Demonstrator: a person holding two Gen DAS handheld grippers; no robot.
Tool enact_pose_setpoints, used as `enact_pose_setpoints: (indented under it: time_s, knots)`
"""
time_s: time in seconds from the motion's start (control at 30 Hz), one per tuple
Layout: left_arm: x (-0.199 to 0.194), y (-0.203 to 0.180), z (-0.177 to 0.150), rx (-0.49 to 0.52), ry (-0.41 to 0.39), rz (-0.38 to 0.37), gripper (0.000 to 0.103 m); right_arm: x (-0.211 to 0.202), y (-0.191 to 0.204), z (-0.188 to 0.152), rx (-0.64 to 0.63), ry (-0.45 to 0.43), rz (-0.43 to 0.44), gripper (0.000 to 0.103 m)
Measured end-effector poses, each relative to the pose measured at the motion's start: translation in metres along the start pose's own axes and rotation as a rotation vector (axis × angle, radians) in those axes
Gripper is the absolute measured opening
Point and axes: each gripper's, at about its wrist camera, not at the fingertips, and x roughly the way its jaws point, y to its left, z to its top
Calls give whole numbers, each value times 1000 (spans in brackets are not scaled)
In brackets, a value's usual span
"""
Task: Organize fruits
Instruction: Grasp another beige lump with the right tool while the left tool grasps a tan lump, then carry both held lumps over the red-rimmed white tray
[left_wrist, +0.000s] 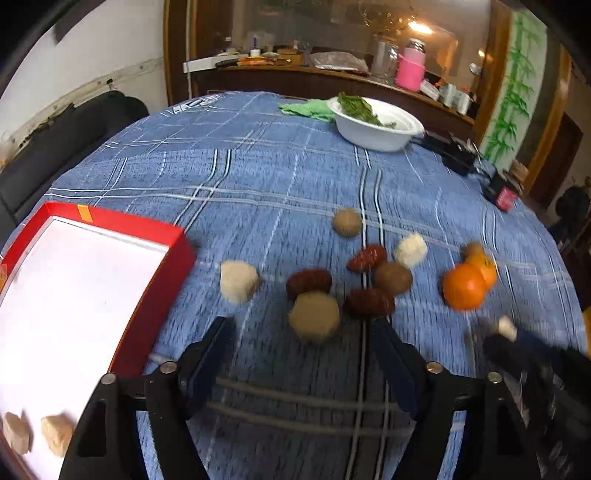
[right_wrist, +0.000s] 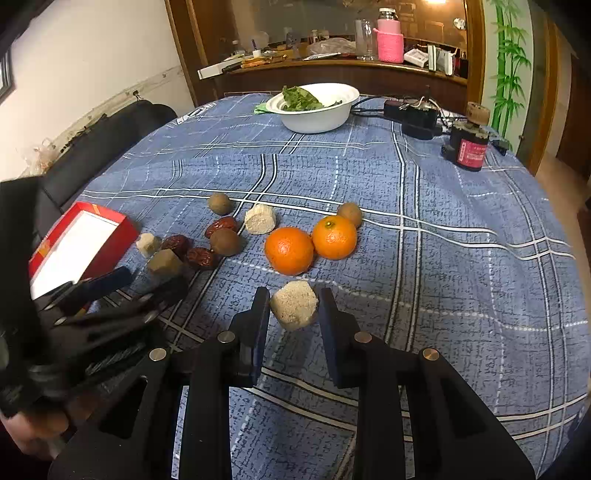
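A: The right gripper (right_wrist: 293, 306) has its fingers clamped on a pale cake block (right_wrist: 294, 304), held just above the bench (right_wrist: 461, 258). The left gripper (left_wrist: 301, 332) has its fingers wide apart around nothing, with a tan block (left_wrist: 314, 316) lying just ahead, between the tips.

B: And where does the fruit lie?

A: Two oranges (right_wrist: 312, 243) sit at twelve o'clock from the held block, touching each other. Red dates (left_wrist: 338, 286) and brown kiwis (left_wrist: 392, 277) are bunched at one o'clock from the left gripper. The red box (left_wrist: 155, 291) lies at nine o'clock, with two pale blocks (left_wrist: 35, 434) already inside.

B: What might go wrong?

A: The held block looks crumbly, so a hard squeeze could break it and a loose one could drop it. The grippers are close together, so carrying it across to the box may knock the left one. Closing on the tan block could nudge the date touching it.
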Motion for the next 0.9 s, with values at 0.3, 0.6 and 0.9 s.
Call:
enact_pose_setpoints:
  time_s: [0.3, 0.6, 0.9]
  knots:
    - [-10, 1, -7, 50, 13, -25, 26, 1, 0, 0, 1, -3, 13, 25]
    - [-65, 20, -43, 40, -17, -184, 26, -5, 7, -1, -12, -16, -10, 25]
    - [-97, 33, -66, 58, -55, -226, 26, -50, 35, -24, -50, -58, 19, 25]
